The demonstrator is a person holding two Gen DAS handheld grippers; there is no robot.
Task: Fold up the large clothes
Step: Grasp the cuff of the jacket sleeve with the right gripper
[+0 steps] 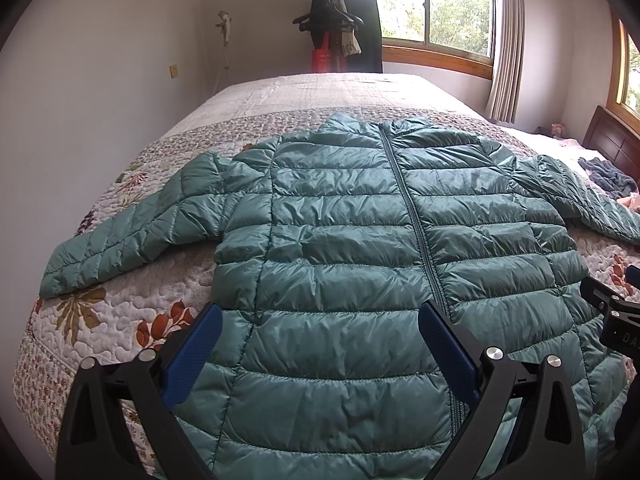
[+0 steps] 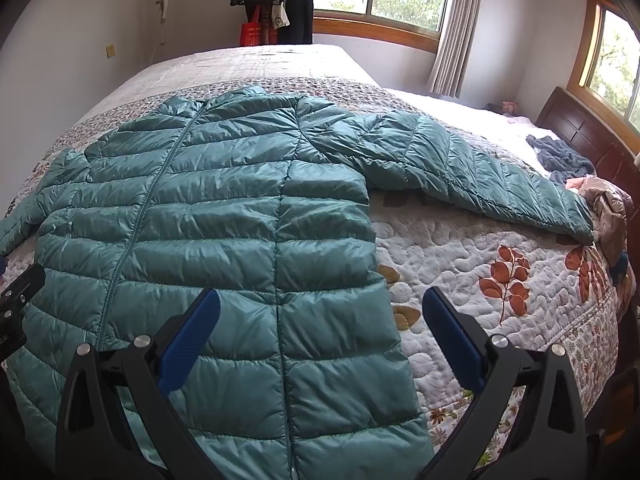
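1. Left gripper point(image 1: 320, 330): jaws spread wide, pinching nothing, poised over the hem.
2. Right gripper point(image 2: 320, 316): jaws spread, empty, straddling the side edge.
3. Teal puffer jacket point(image 1: 360, 240): flat on the quilted bed point(image 2: 480, 240) ahead of both claws, zipped, sleeves outstretched.

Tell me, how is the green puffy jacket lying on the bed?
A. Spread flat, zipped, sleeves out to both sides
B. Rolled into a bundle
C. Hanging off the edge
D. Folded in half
A: the jacket lies flat on the quilt, zipper closed, both sleeves spread outward.
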